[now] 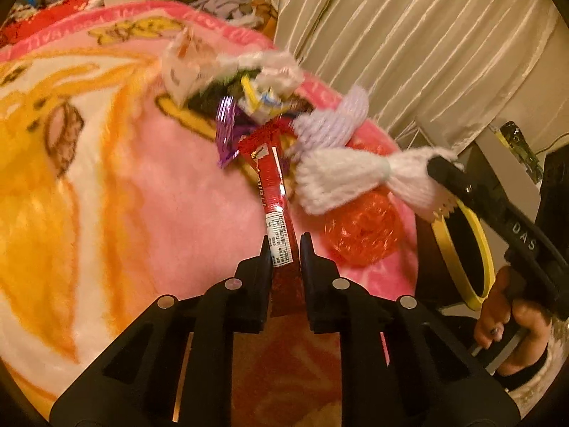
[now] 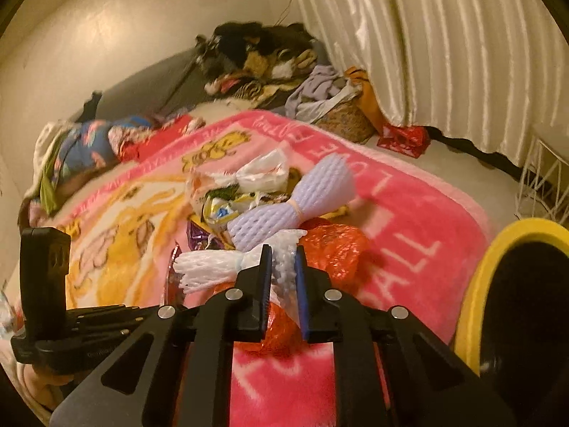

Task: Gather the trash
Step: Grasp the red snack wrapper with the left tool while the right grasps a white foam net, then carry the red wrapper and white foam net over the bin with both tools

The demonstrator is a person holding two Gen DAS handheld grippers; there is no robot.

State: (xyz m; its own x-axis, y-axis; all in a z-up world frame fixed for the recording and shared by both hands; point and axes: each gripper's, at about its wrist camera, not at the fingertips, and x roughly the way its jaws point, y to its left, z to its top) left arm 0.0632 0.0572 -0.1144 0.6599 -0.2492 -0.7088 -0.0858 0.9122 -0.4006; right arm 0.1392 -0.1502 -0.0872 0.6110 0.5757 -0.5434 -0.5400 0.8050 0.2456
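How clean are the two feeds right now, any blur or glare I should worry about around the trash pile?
Left wrist: warm dim light, pile top smeared by motion blur; red wrapper in the left claw readable. Right wrist: sharper near the right claw on the white foam net, far clothes soft, sheen on the curtain, fisheye bending at both edges.

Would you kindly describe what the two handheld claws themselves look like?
Both claws are matte black plastic with silver round bolts. The left claw has black fingers; the right claw has one blue ribbed pad. The right one's body reads "DAS" in white.
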